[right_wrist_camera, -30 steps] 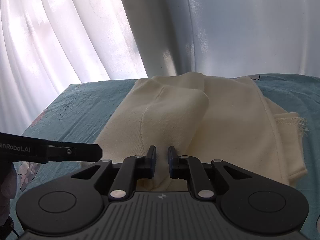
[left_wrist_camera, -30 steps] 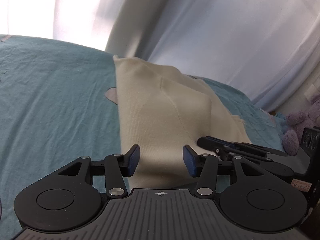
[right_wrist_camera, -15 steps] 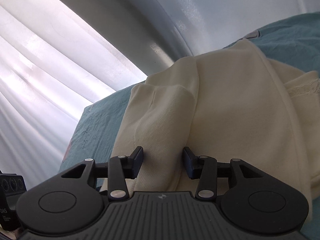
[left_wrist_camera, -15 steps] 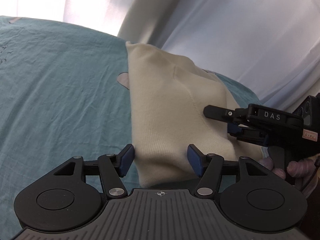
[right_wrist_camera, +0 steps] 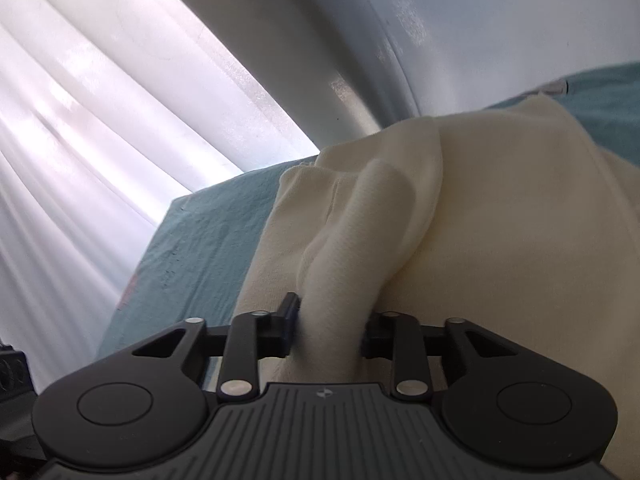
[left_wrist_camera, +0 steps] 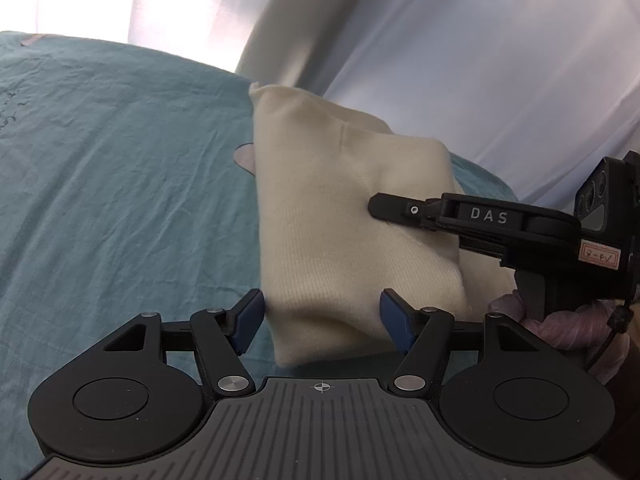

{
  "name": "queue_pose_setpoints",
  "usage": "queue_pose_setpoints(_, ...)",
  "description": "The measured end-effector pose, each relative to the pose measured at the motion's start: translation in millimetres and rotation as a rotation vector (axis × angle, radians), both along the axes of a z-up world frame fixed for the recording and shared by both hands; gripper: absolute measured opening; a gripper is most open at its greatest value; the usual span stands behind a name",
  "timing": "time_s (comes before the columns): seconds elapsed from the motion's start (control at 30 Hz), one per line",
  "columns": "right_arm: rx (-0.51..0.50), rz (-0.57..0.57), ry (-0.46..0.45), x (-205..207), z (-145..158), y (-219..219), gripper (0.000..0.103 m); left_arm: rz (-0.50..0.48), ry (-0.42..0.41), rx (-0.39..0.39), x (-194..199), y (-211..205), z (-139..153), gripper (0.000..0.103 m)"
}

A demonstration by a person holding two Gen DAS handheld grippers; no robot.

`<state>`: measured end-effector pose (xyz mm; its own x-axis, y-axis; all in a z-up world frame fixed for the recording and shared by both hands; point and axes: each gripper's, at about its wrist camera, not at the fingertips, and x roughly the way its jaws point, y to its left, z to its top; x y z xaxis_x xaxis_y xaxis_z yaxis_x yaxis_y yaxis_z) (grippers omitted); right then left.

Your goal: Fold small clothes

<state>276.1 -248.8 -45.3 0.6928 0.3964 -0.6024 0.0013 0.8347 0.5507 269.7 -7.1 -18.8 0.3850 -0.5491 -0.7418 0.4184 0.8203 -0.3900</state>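
A cream knit garment lies folded on the teal bed sheet. My left gripper hovers over its near corner. Its jaws are opening; the cloth's edge sits between the blue pads, and neither pad presses on it. From the right, my right gripper reaches over the garment's top layer. In the right wrist view, the right gripper is closing on a raised ridge of the garment, with the cloth bunched and pinched between its fingers.
White curtains hang behind the bed's far edge. The teal sheet spreads wide to the left of the garment. A gloved hand holds the right gripper's handle close beside my left gripper.
The right gripper swung in over the garment, opened, then closed on a fold of cloth that now stands up between its fingers. The left jaws have spread wider around the near corner.
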Motion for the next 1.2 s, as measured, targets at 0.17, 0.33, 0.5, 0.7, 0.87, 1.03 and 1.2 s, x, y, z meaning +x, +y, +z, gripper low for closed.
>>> queue_pose_setpoints(0.17,-0.340,0.049,-0.174,-20,39,28,0.018,0.009,-0.042,-0.019,-6,6,18,0.072)
queue_pose_setpoints(0.33,-0.419,-0.027,-0.196,-30,54,1,0.017,-0.027,-0.040,-0.012,-7,-4,19,0.073)
queue_pose_setpoints(0.5,-0.464,-0.128,-0.143,-43,44,-36,0.017,-0.070,-0.011,0.011,-12,-19,8,0.073)
queue_pose_setpoints(0.7,-0.441,-0.189,-0.072,-46,23,-61,0.021,-0.123,0.016,0.042,-15,-41,-3,0.073)
queue_pose_setpoints(0.87,-0.339,-0.304,-0.059,-74,29,-77,0.039,-0.125,0.022,0.043,-15,-37,-8,0.075)
queue_pose_setpoints(1.03,-0.125,-0.366,-0.081,-132,35,-83,0.054,-0.125,0.034,0.043,-16,-37,-12,0.075)
queue_pose_setpoints(1.2,0.078,-0.341,-0.042,-154,12,-76,0.058,-0.147,0.040,0.061,-20,-49,-16,0.075)
